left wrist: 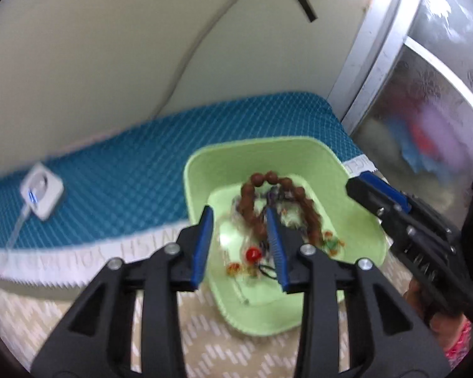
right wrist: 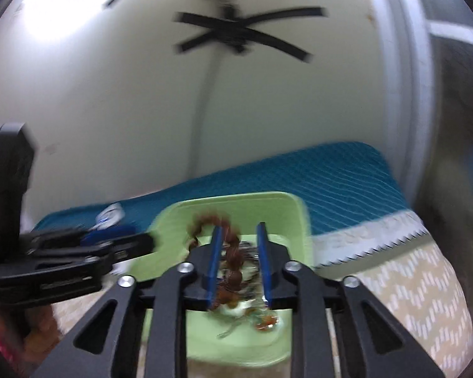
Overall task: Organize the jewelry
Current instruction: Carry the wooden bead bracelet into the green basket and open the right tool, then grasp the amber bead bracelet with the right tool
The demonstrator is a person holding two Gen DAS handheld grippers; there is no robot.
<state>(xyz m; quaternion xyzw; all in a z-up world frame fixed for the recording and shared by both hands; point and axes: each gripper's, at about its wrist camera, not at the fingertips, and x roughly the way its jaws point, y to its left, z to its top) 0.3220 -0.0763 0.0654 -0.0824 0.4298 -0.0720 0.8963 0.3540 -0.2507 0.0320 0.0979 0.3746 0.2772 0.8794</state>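
Fingers (left wrist: 205, 236) of left gripper (left wrist: 241, 242) and right gripper (right wrist: 239, 264) spread, empty, over green tray (left wrist: 299, 151) holding brown bead bracelet (left wrist: 249, 195).

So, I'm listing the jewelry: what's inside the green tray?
In the green tray: a brown bead bracelet, a red bead, amber pieces and thin chains. The left gripper covers part of the pile.

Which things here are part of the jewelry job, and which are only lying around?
Part of the job:
- light green plastic tray
- brown wooden bead bracelet
- small red round bead
- amber-coloured trinkets
- left gripper, right gripper, both open above the tray

Lying around:
- white square plug adapter
- teal quilted mat
- black tape cross on the wall
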